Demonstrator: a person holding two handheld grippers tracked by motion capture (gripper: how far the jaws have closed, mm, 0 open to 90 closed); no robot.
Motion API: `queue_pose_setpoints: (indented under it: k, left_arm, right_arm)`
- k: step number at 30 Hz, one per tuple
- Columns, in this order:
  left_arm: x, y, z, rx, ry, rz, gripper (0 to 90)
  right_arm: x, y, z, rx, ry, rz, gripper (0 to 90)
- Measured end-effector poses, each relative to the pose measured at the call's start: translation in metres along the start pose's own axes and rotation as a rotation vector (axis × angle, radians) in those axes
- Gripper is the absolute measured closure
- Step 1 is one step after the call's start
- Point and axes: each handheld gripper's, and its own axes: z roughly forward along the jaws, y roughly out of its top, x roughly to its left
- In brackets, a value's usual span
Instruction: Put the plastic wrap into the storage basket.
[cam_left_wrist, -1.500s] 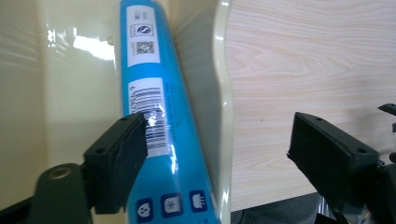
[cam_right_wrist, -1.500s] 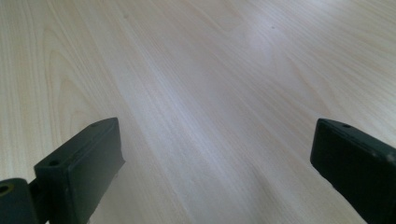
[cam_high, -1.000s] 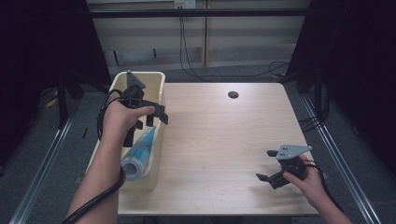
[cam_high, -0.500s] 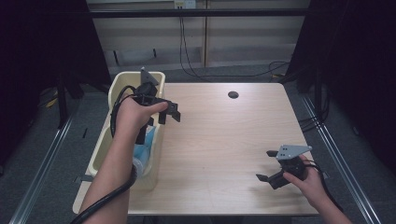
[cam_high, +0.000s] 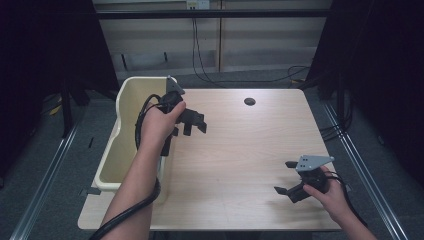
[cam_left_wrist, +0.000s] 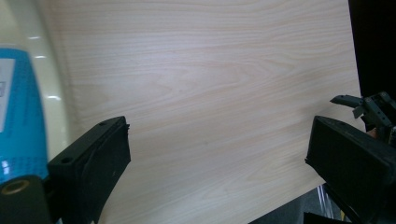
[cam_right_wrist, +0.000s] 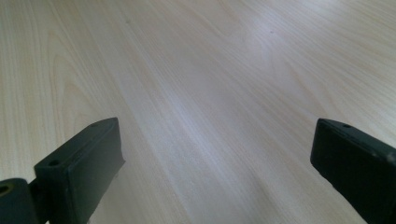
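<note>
A light wooden table (cam_high: 240, 150) filled the middle of the high view, with a small dark round hole (cam_high: 249, 101) in its top toward 12 o'clock. Along the table's 9 o'clock edge sat a cream plastic bin (cam_high: 127, 105), long and narrow, running from the far left corner toward the near one.

The left gripper (cam_high: 192, 122) was held by the person's left hand (cam_high: 159, 122) just above the tabletop at about 10 o'clock, right beside the bin's inner wall, with its jaws pointing toward 3 o'clock. A thick black cable (cam_high: 135, 212) trailed from it back along the forearm. In the left gripper view its two black jaws stood wide apart with nothing between them, bare wood (cam_left_wrist: 210, 93) showing in the gap. At the left edge of that view lay the curved cream wall of the bin (cam_left_wrist: 56, 84) and, inside it, a blue bottle with a pale label (cam_left_wrist: 18, 116), so the bottle lay in the bin just beside the gripper. The other gripper (cam_left_wrist: 369, 109) showed small and far off at the right edge of that view.

The right gripper (cam_high: 290, 177) was in the person's right hand (cam_high: 332, 195) at about 4 o'clock on the table, near the front right corner, well apart from the left one. A grey three-cornered plate (cam_high: 312, 161) sat on top of it. In the right gripper view its jaws were also spread wide and held nothing, only wood grain (cam_right_wrist: 210, 93) between them.
</note>
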Motion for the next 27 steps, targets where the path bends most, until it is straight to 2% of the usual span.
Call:
queue_pose_setpoints:
  k: [2,10,15,23,27]
  left_arm:
    - [-0.001,0.001,0.004,0.007,0.008,0.01,6.0]
    - [-0.01,0.002,0.018,0.011,-0.014,0.025,6.2]
    - [-0.012,0.001,0.025,0.016,-0.012,0.032,6.2]
    - [-0.016,0.0,0.041,0.02,-0.044,0.028,6.5]
    - [-0.017,-0.003,0.05,0.039,-0.041,0.047,7.3]
  right_arm:
    - [0.0,0.0,0.0,0.001,0.006,0.003,2.1]
    - [0.0,0.0,-0.001,0.001,0.001,0.004,2.1]
    - [0.0,0.0,-0.001,0.001,-0.001,0.002,2.1]
    - [0.0,0.0,-0.001,0.001,-0.001,-0.002,2.1]
    - [0.001,0.0,-0.001,0.001,-0.001,-0.002,2.1]
